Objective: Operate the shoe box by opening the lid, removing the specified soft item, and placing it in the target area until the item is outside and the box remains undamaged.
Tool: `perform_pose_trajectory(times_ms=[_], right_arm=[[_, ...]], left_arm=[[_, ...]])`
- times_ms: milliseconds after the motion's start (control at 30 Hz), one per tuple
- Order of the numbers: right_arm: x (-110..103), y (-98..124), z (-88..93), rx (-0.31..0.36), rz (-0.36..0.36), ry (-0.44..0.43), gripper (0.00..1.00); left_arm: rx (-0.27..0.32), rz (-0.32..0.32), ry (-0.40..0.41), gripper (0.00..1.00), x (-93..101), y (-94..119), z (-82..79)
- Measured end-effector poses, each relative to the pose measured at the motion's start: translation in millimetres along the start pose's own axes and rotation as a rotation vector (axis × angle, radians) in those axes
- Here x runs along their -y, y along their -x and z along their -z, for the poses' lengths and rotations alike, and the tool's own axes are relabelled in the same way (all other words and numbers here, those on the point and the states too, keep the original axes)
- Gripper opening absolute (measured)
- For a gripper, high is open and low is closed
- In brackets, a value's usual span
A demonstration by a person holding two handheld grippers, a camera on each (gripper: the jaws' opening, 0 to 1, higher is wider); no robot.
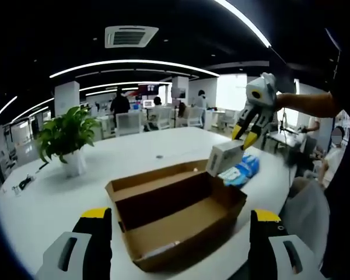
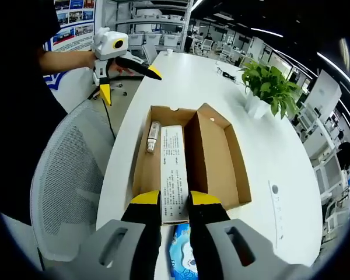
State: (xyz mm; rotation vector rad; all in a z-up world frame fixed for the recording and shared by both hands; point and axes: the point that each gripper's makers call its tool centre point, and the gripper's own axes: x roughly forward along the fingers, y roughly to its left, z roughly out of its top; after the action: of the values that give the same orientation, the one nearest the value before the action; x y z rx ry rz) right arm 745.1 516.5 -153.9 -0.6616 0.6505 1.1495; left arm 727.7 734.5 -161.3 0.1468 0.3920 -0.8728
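Shoe box lies open on the white table; right gripper clamps a white carton above it, left gripper spread wide nearby.

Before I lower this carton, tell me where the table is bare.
Bare tabletop lies between the potted plant and the cardboard box, and on the white table behind the box. It is crowded at the box's end, where the right gripper holds the white carton over a blue pack.
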Motion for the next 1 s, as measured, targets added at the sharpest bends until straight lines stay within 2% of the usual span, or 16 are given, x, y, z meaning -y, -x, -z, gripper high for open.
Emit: perform_pose_trajectory(times_ms=[600, 1000], right_arm=[[33.5, 57.1, 55.3, -0.021, 0.093, -0.05, 0.14], [54.1, 79.1, 100.1, -0.063, 0.12, -0.078, 0.14]], left_arm=[[-0.013, 0.007, -0.006, 1.0, 0.9, -2.2, 4.8], [-0.015, 0.007, -0.015, 1.0, -0.6, -6.8, 3.2]])
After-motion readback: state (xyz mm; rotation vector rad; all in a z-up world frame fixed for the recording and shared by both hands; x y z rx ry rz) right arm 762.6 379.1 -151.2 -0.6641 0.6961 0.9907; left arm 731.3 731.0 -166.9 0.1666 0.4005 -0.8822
